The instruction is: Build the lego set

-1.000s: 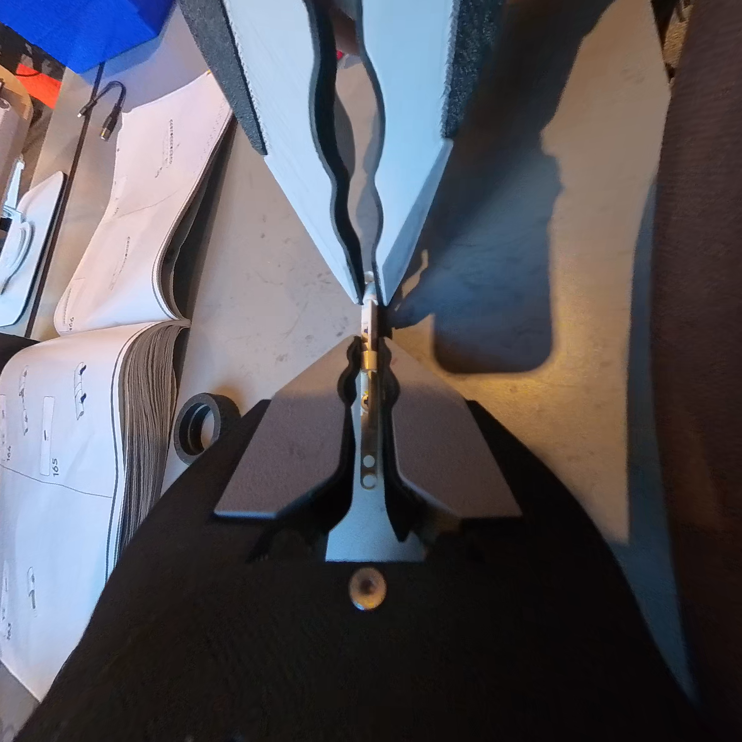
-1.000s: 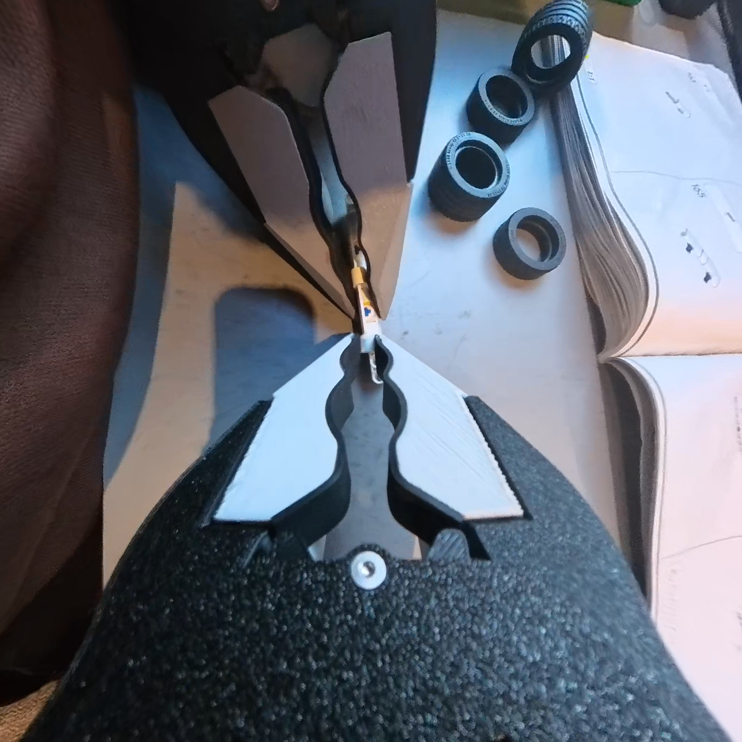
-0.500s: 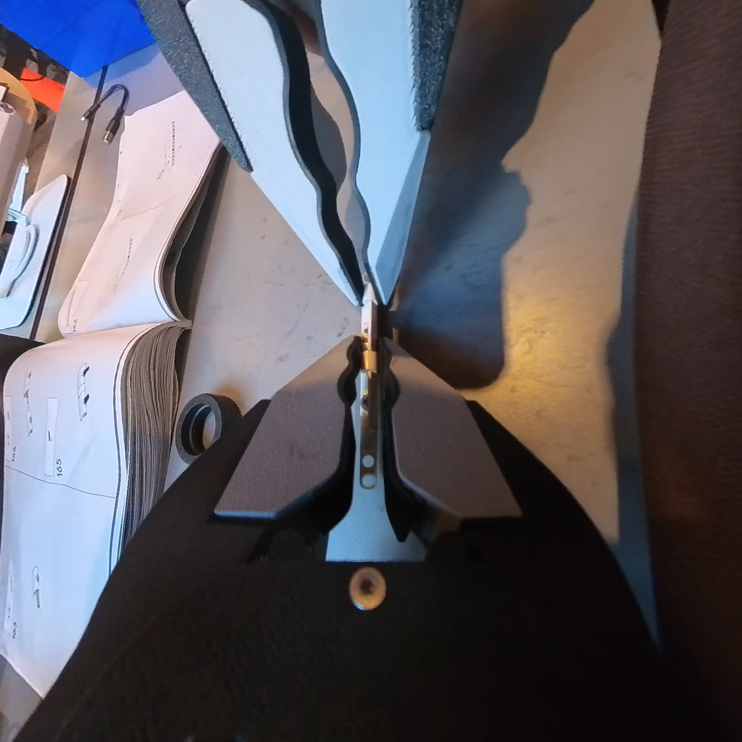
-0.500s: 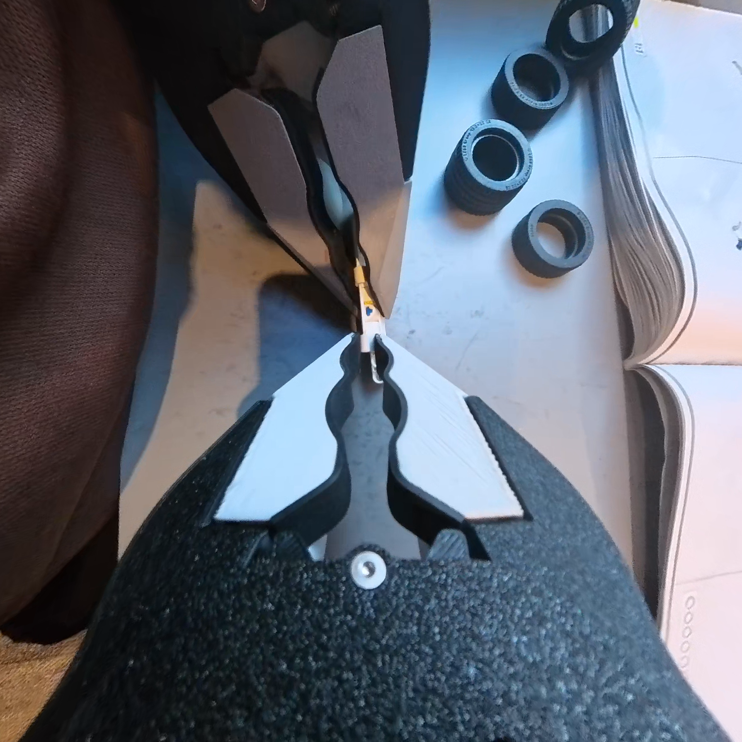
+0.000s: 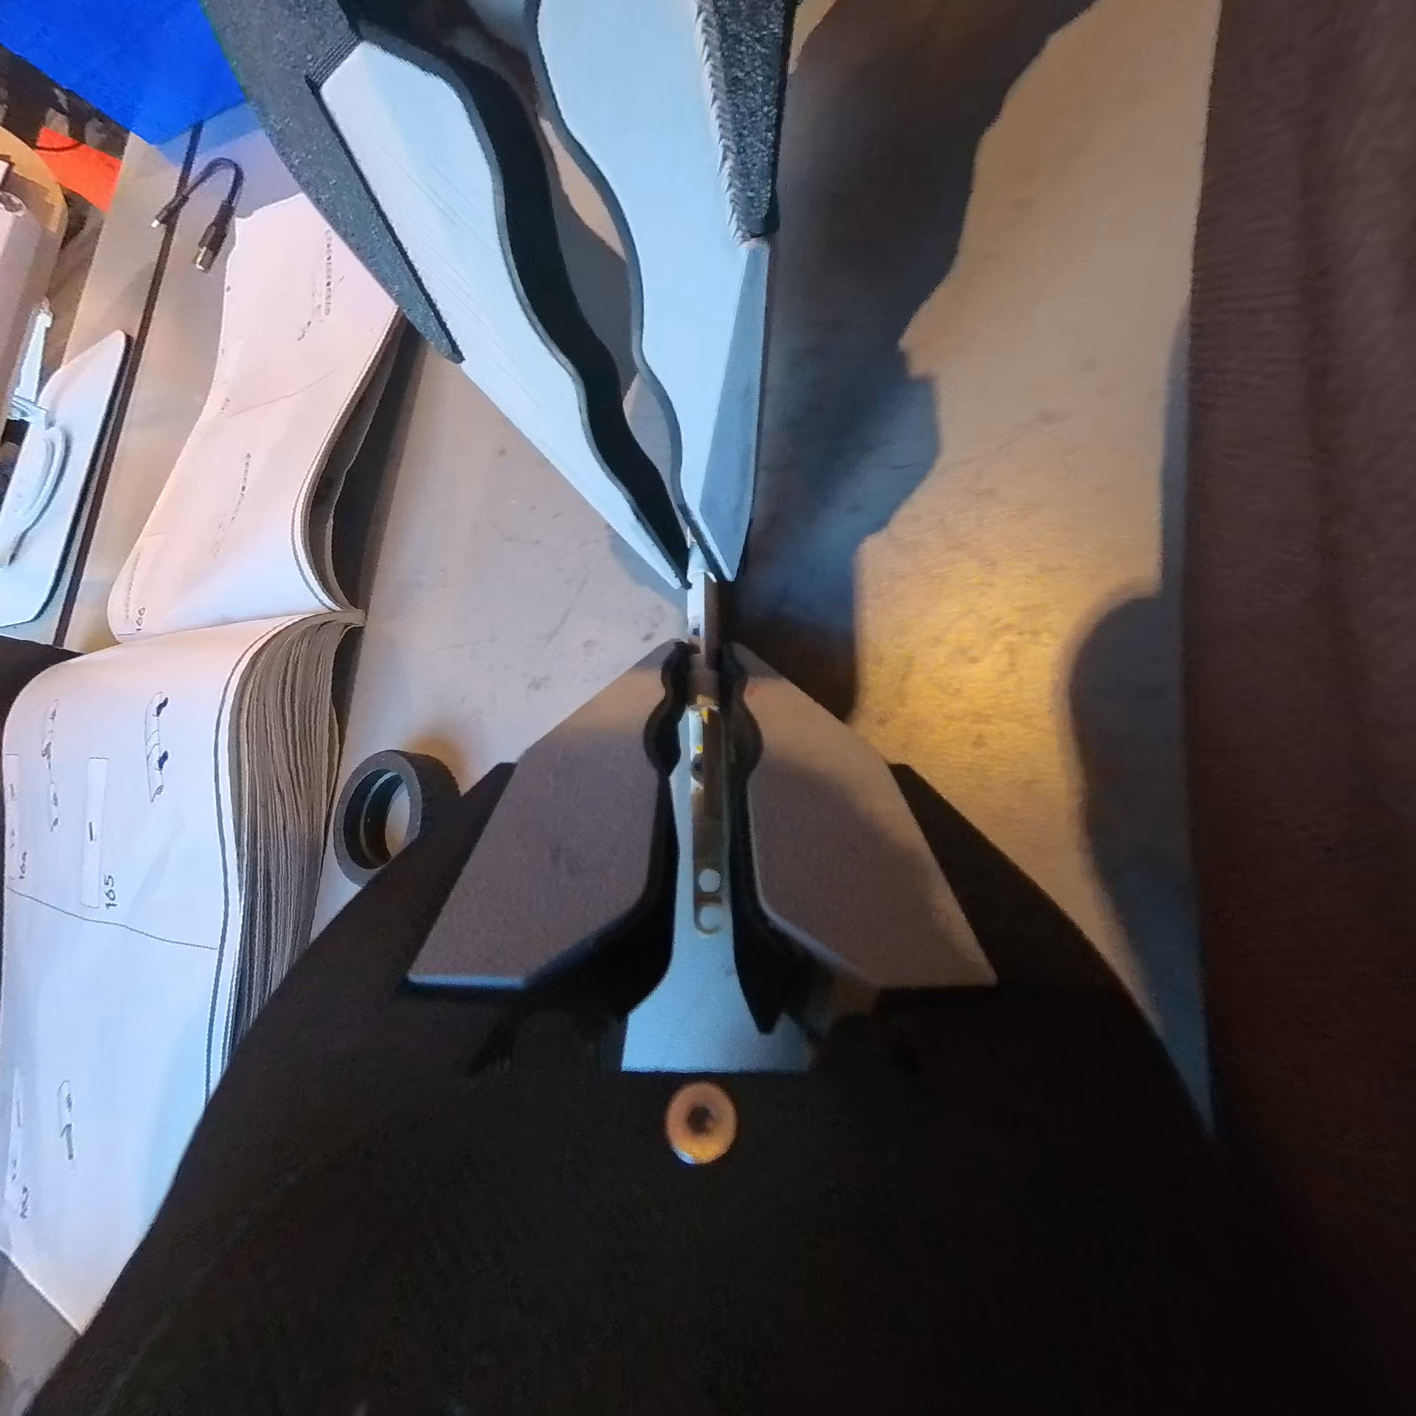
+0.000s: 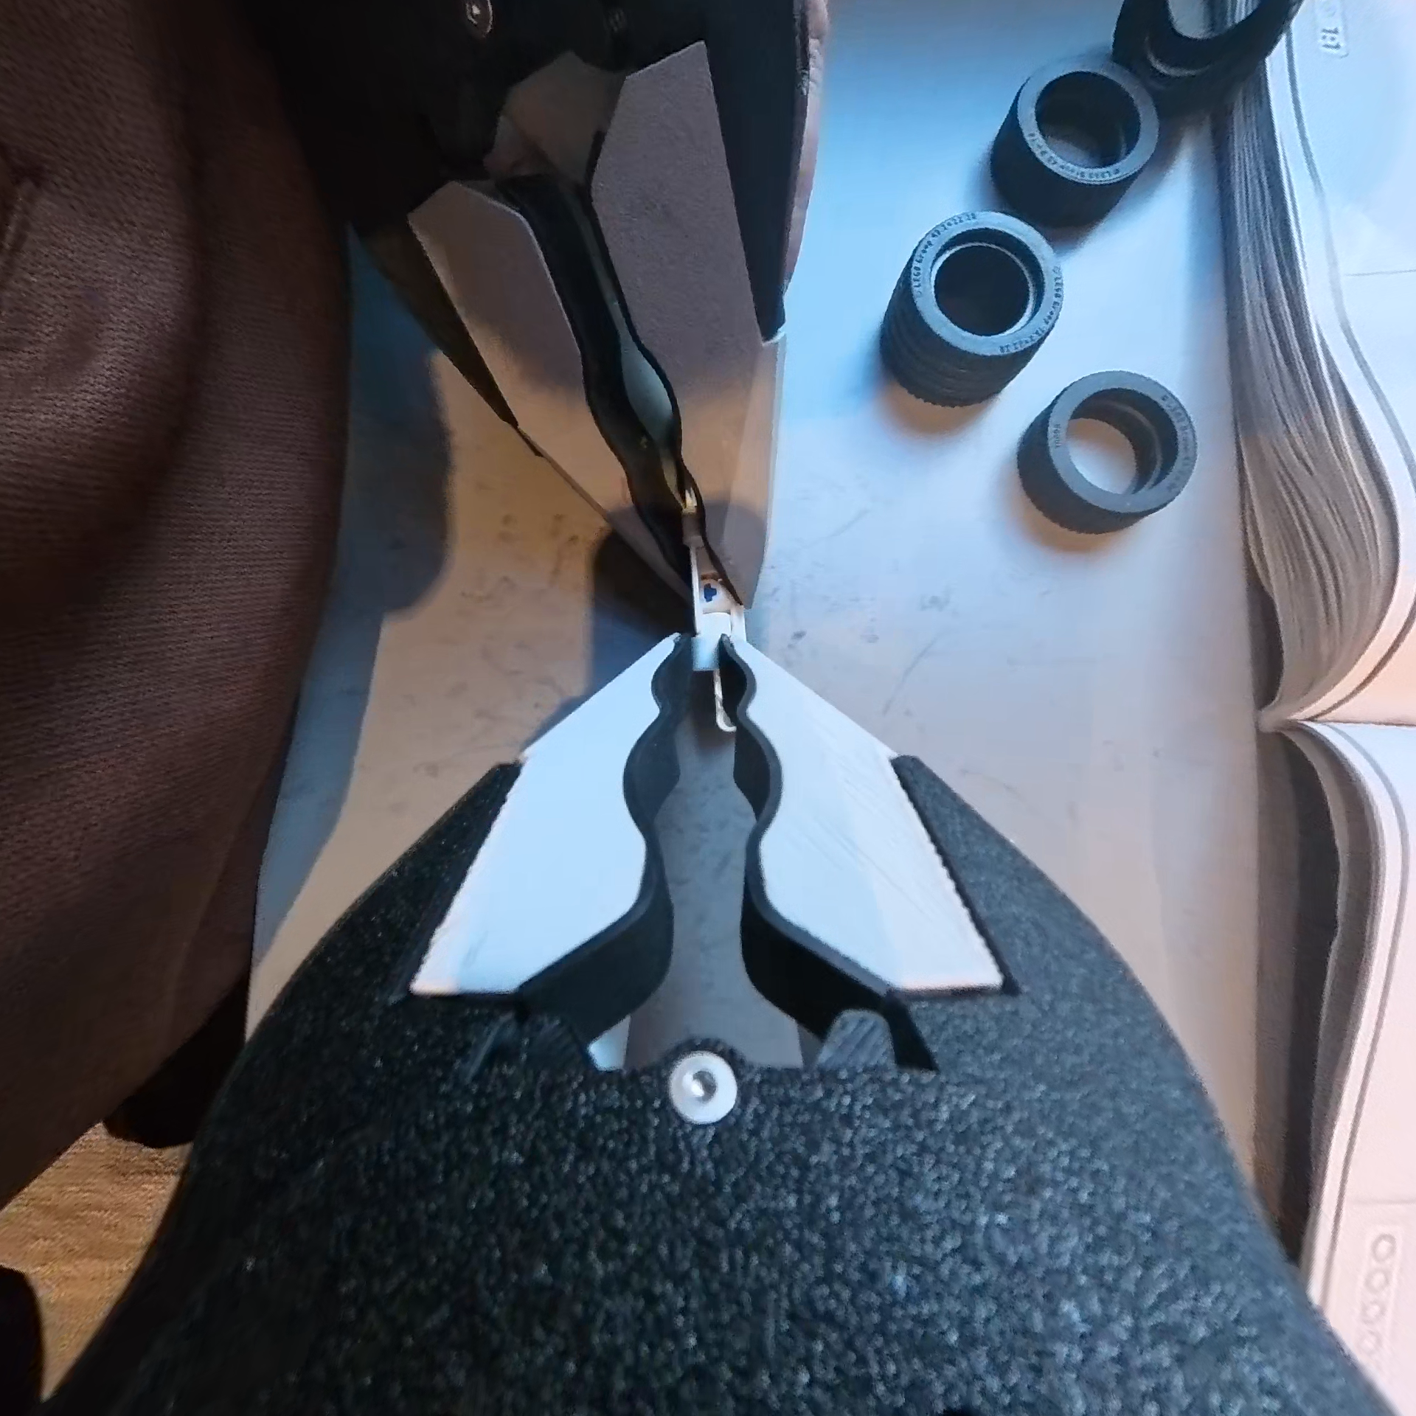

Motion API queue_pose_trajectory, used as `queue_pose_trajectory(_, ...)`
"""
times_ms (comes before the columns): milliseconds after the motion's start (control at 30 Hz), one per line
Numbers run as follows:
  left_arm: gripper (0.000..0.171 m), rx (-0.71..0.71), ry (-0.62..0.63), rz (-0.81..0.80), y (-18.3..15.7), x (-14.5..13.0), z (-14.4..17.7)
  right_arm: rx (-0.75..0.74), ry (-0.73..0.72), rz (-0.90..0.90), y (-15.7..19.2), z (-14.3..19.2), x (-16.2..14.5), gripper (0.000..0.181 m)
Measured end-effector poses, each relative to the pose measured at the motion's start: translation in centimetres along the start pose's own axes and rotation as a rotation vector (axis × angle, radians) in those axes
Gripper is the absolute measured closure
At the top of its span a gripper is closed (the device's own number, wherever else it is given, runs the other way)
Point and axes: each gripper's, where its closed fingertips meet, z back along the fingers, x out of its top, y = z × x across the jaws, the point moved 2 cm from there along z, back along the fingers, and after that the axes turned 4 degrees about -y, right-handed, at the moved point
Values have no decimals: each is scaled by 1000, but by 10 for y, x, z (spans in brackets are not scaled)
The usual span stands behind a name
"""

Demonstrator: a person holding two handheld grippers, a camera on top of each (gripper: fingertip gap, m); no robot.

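Note:
My left gripper point(image 5: 701, 651) is shut on a thin, pale lego strip point(image 5: 709, 881) seen edge-on, with small holes near its rear end. My right gripper point(image 6: 709, 640) is shut on the other end, a small white part with a blue mark point(image 6: 709, 594). The two grippers meet tip to tip above the table, the right gripper point(image 5: 701, 571) coming in from the top of the left wrist view and the left gripper point(image 6: 709, 563) from the top of the right wrist view. I cannot tell whether they hold one part or two joined parts.
Black lego tyres point(image 6: 969, 306), point(image 6: 1103, 452), point(image 6: 1073, 138) lie on the grey table beside an open instruction booklet point(image 6: 1341, 383). One tyre point(image 5: 379, 816) and the booklet point(image 5: 153, 843) show at the left. A black cable point(image 5: 191, 222) lies beyond. Dark brown fabric point(image 6: 153, 460) borders the table. My left and right fingertips are right by each other.
Both grippers stay pinched tip to tip on the part. The right gripper's body has tilted leftward in the left wrist view; tyres and booklet have shifted right in the right wrist view.

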Motion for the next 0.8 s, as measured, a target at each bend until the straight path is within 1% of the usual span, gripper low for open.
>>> queue_pose_trajectory(133,166,0,1,0,0,0,0,47,32,47,-1,0,0,174)
queue_pose_trajectory(400,166,-5,5,19,0,1,-1,133,267,86,-3,0,2,174)
queue_pose_trajectory(500,166,-12,11,41,1,0,-1,183,274,61,-5,-1,3,174)
queue_pose_trajectory(600,167,-19,18,72,1,0,0,193,287,50,-7,-2,3,174)
queue_pose_trajectory(700,166,-8,21,62,1,0,0,163,354,112,-5,-2,3,174)
queue_pose_trajectory(800,166,-4,27,67,0,1,0,145,383,127,-4,-3,4,174)
